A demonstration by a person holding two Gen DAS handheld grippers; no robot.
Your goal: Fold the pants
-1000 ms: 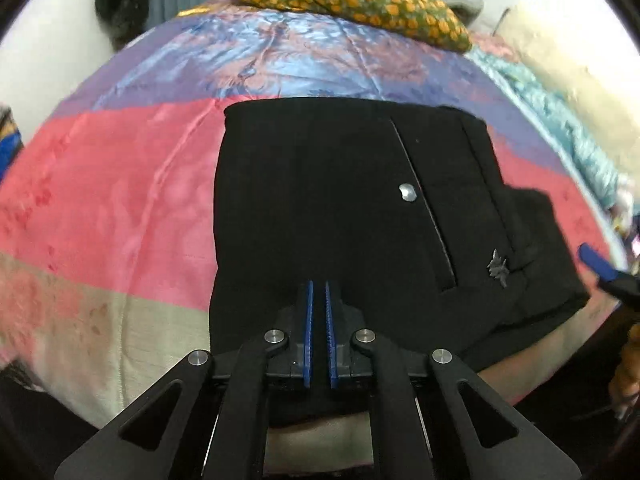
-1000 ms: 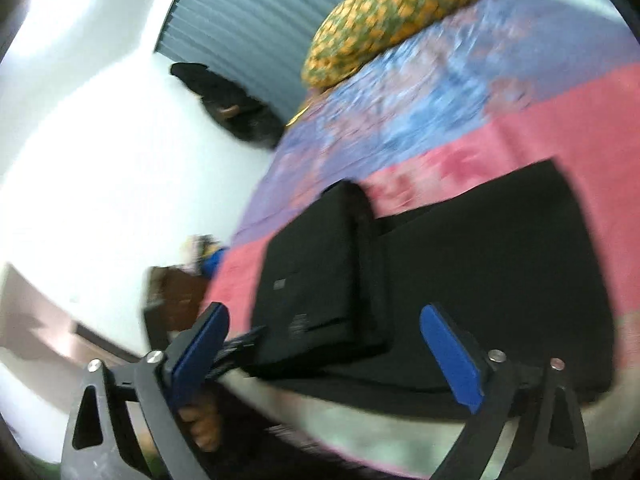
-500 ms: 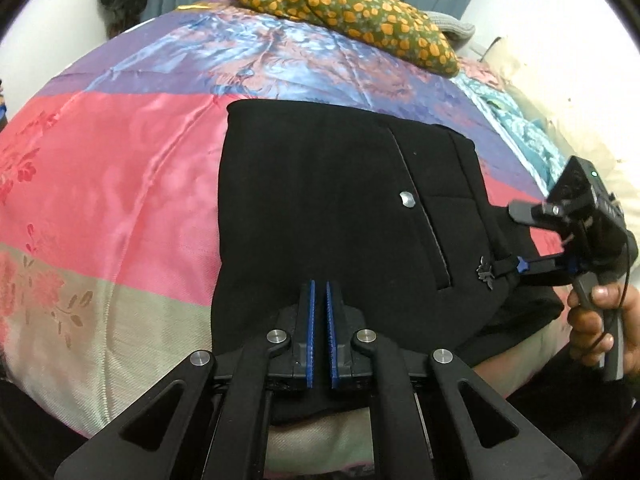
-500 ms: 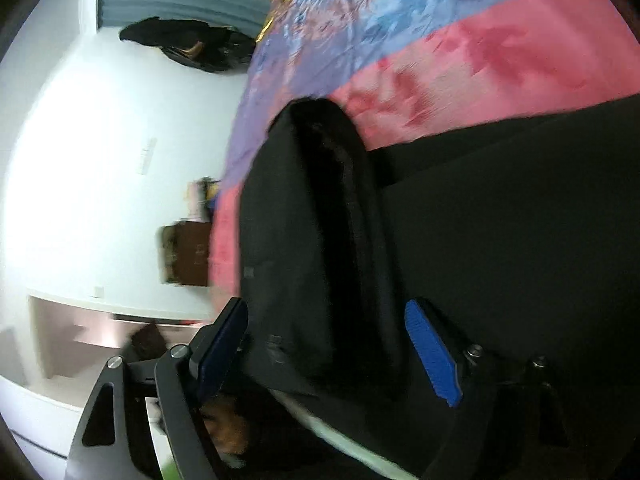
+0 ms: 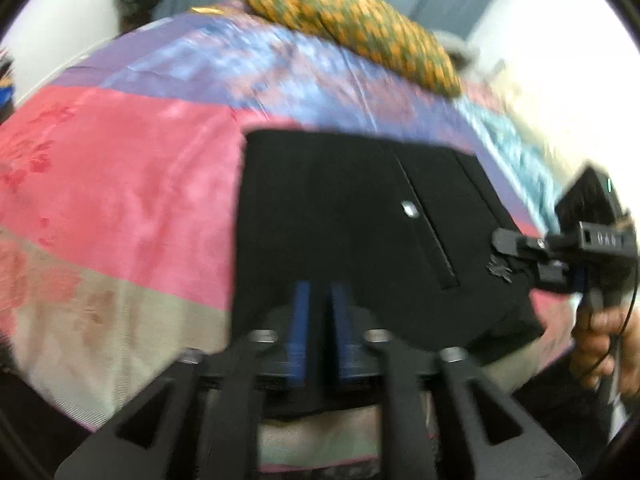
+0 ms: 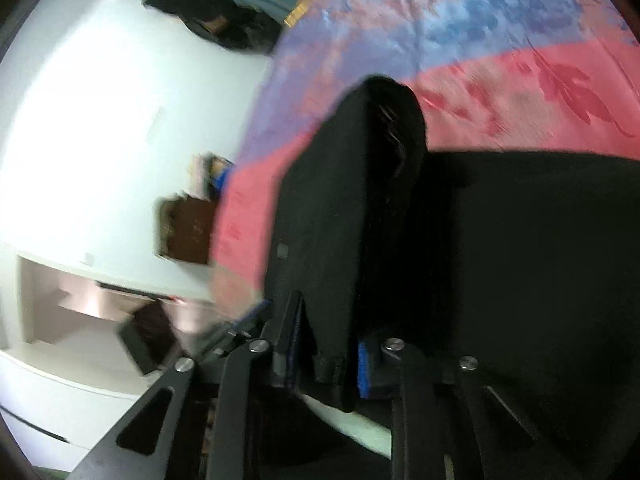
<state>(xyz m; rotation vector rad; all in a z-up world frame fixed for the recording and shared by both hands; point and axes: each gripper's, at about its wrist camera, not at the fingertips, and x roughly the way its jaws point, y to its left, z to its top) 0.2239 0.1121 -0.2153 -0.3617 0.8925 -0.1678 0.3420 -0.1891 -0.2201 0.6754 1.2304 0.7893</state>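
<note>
Black pants [image 5: 340, 224] lie folded on the striped bedspread [image 5: 120, 184], with a pocket slit and a silver button facing up. My left gripper [image 5: 320, 328] sits at their near edge. Its blue pads are opening, black cloth shows in the narrow gap, and they do not press on it. My right gripper [image 5: 516, 256], held in a hand [image 5: 600, 332], is at the pants' right edge. In the right wrist view that gripper [image 6: 328, 348] is closing on a thick folded edge of the pants [image 6: 344, 200], and both pads meet the cloth.
An orange-and-green patterned pillow [image 5: 352, 32] lies at the far end of the bed, with a grey curtain behind it. A white wall, a brown cabinet [image 6: 184, 232] and a dark hanging bag [image 6: 224, 28] stand beyond the bed's side.
The right gripper came in from the right and its wide jaws closed around the folded edge of the pants. The left gripper's pads have parted a little.
</note>
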